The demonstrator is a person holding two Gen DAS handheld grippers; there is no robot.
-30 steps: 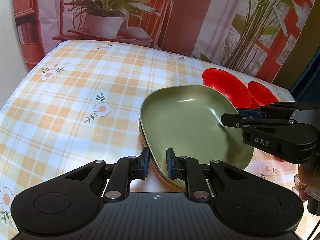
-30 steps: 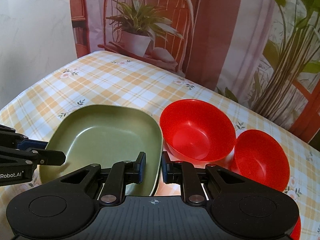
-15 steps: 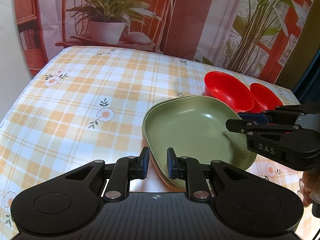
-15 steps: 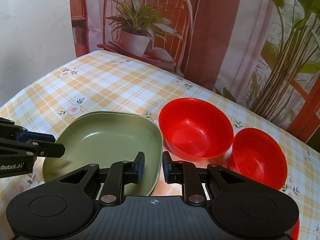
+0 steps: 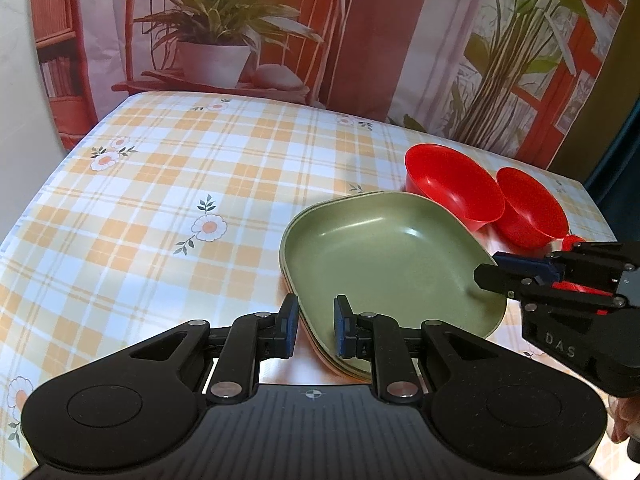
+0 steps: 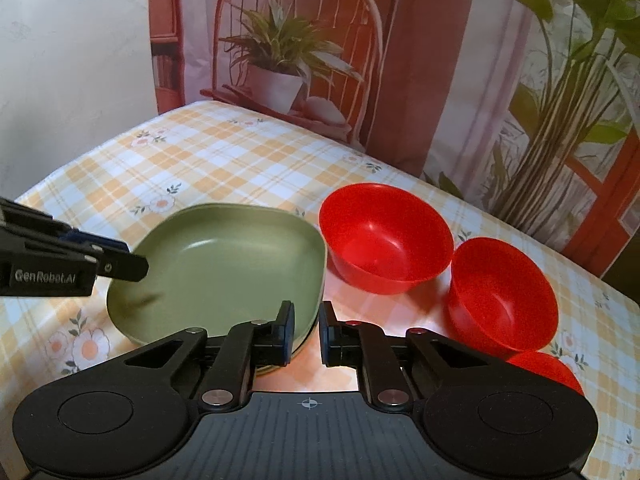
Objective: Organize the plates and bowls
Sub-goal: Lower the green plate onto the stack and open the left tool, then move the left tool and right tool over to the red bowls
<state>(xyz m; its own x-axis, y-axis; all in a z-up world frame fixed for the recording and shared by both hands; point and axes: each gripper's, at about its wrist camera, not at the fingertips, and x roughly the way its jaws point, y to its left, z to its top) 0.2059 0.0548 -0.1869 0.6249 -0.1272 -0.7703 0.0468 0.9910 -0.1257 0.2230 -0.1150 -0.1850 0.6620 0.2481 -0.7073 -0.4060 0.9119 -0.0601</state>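
Sliding farther from both cameras, the green plate stack point(image 5: 384, 256) now lies mid-tabletop point(image 5: 160, 208), left of two red bowls point(image 6: 386, 240). Left hand-held gripper point(image 5: 316, 326) and right hand-held gripper point(image 6: 306, 330) are nearly closed, clamping nothing.

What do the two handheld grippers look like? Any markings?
Both are matte black plastic with linkage arms, silver pivot pins and blue-padded fingers. The left gripper shows "GenRobot.AI" in white on its side in the right wrist view. The right gripper shows "DAS" and some red parts in the left wrist view. No cables or sleeves visible.
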